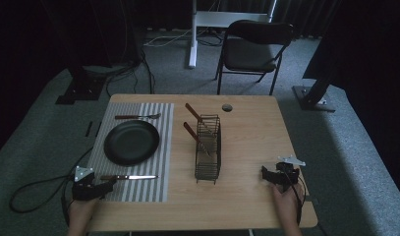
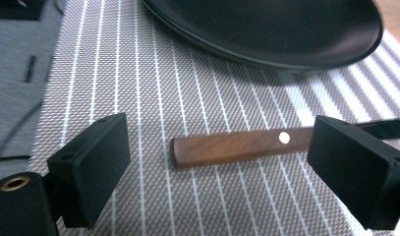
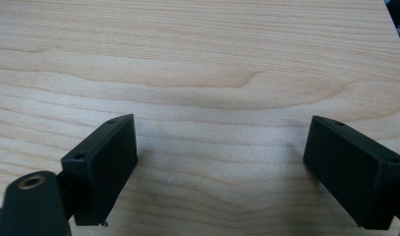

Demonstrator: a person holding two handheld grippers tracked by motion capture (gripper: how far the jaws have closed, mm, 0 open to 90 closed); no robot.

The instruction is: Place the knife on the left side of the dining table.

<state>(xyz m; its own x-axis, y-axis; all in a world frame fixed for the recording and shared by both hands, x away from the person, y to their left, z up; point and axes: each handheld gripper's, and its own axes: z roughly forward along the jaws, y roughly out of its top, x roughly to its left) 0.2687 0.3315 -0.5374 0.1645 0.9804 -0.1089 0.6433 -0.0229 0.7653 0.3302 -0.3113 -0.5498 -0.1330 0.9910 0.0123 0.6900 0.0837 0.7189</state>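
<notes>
looks like a recording studio or lab: dark curtains (image 1: 50,34) all round, grey carpet (image 1: 335,142), stand bases (image 1: 313,98) with loose cables (image 1: 124,73), a folding chair (image 1: 254,49), one wooden table (image 1: 251,142) laid with a placemat (image 1: 133,147).

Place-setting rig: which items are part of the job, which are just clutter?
In play:
- knife, lying on the placemat between the open jaws of the left tool
- plate
- fork
- wire rack with utensils

Lying about:
- chair
- floor cables
- right tool, open over bare table
</notes>
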